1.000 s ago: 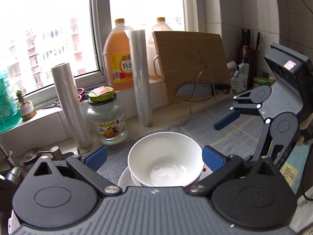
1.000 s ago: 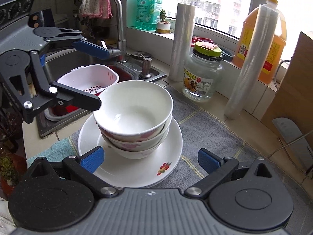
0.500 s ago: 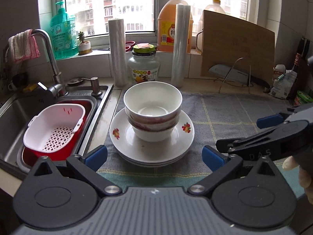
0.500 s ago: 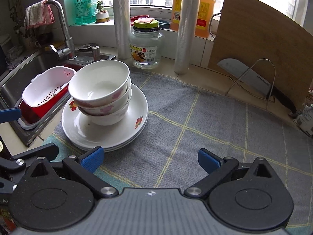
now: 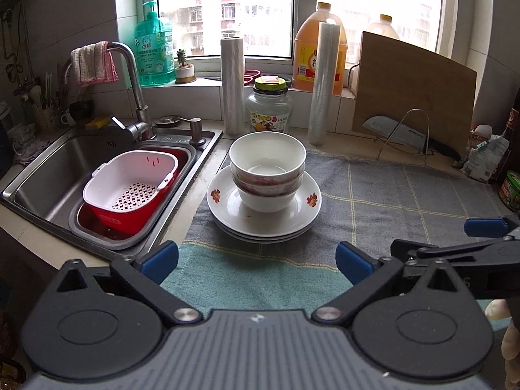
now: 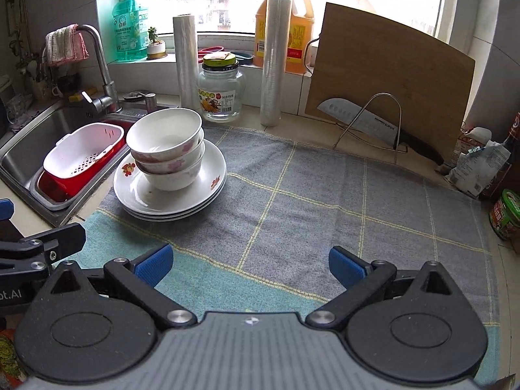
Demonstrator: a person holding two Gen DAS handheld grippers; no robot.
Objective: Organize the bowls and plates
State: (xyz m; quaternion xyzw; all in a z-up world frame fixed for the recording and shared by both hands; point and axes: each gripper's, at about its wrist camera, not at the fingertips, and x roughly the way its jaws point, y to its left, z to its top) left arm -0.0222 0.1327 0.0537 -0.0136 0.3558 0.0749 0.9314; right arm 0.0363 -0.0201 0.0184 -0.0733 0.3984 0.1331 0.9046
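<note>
My left tool (image 5: 256,258) jaws spread wide, nothing between them. Right tool (image 6: 250,261) same, wide apart and holding nothing, level beside the left at its 3 o'clock. My hand (image 5: 510,344) grips the right tool's body.

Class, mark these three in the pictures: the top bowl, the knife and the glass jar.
Top bowl (image 5: 267,153): left wrist view, on its inner wall.
Knife (image 6: 356,117): right wrist view, on the blade.
Glass jar (image 6: 221,89): right wrist view, on its clear body.
</note>
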